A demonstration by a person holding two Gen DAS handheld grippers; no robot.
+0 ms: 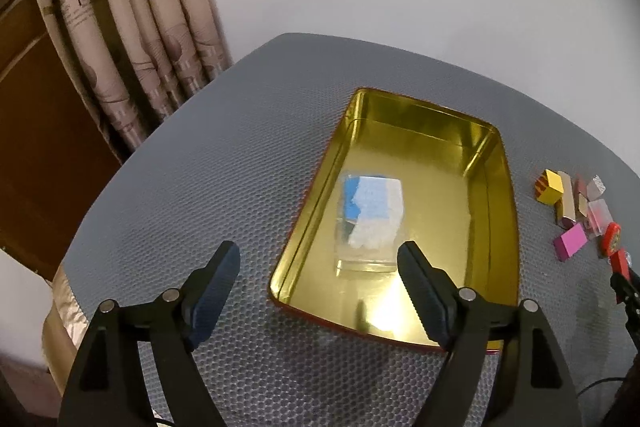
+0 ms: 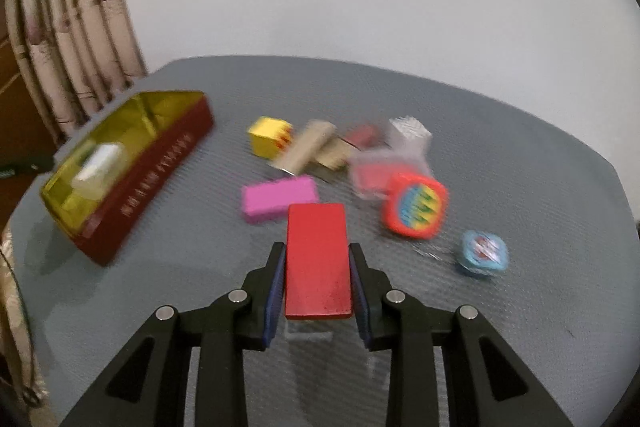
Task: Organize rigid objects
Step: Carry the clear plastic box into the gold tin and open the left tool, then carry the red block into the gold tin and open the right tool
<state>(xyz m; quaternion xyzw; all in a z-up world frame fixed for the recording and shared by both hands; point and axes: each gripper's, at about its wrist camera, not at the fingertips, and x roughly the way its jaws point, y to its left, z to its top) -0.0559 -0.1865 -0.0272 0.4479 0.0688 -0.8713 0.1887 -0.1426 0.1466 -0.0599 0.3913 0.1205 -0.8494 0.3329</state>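
Observation:
My right gripper (image 2: 317, 255) is shut on a red block (image 2: 318, 259) and holds it above the grey table. An open gold-lined tin (image 1: 500, 195) with red outer walls (image 2: 160, 183) sits on the table. A clear box with a blue and white label (image 1: 370, 219) lies inside it. My left gripper (image 1: 320, 259) is open and empty above the tin's near end, with one finger over the mat and one over the tin. Loose pieces lie right of the tin: a yellow cube (image 2: 269, 137), a pink block (image 2: 278, 199) and a red round-cornered box (image 2: 414, 207).
Also on the table are tan blocks (image 2: 308, 147), clear boxes (image 2: 380, 171) and a small blue disc (image 2: 482, 253). A patterned curtain (image 1: 132, 27) hangs at the far left. A white wall stands behind the table. The table edge curves close on the left.

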